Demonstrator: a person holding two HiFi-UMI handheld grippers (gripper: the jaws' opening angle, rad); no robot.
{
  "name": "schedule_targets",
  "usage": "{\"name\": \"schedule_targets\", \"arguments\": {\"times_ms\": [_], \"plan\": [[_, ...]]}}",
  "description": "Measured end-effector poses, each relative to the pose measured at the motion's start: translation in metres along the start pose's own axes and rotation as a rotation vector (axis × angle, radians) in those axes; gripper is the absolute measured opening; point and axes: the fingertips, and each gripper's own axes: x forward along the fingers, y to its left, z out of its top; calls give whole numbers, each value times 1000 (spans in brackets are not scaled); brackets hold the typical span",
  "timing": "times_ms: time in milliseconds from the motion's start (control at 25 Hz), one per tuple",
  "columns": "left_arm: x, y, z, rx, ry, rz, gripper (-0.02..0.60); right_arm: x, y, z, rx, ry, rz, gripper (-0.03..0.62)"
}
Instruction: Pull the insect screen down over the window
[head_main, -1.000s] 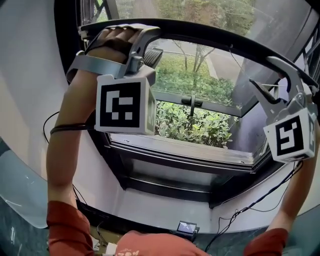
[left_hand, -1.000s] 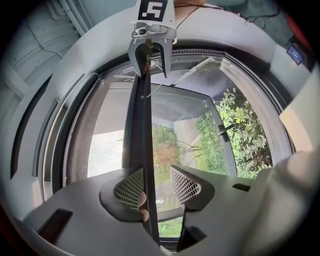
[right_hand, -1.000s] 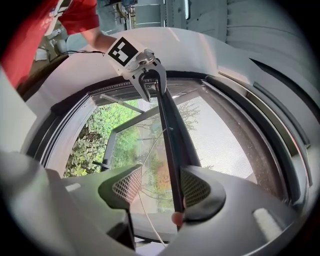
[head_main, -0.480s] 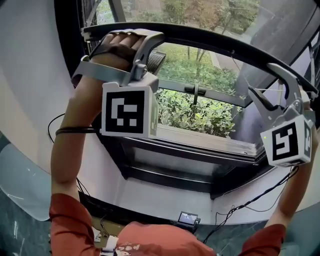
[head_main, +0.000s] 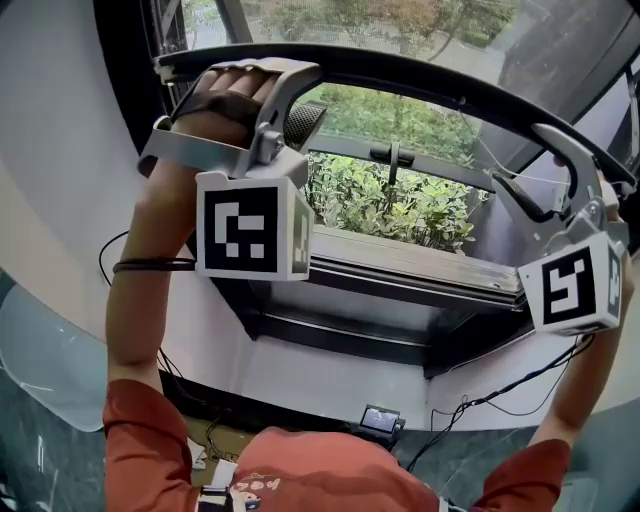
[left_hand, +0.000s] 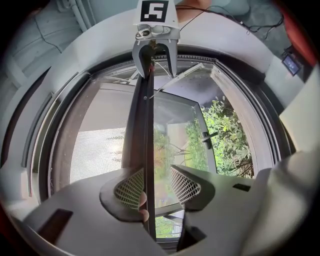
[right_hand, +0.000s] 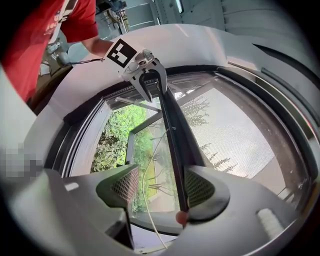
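Ahead of me, insect screen's dark pull bar (head_main: 420, 82) spans the window (head_main: 400, 275) high up, grey mesh (right_hand: 235, 135) above it. Lower window uncovered, facing shrubs.

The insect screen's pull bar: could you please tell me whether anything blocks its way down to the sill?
Nothing visible does. Below the pull bar the opening looks free down to the sill; a thin white cord hangs beside the bar at its right end.

Dark screen bar (head_main: 420, 82) spans the window side to side as the one barrier, with free room beneath it down to the sill (head_main: 410, 272), broken only by the casement handle (head_main: 393, 155) and a thin white cord (right_hand: 144, 192).
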Motion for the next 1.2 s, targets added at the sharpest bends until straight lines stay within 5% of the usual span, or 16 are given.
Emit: {"name": "schedule_targets", "arguments": {"times_ms": [600,1200], "plan": [[-13,-100,7,-32,-5,-97,166,9,99,-26,23,27,69,296],[-18,-107,6,-60,10,-152,164,6,106,-21,118,22,129,296]]}}
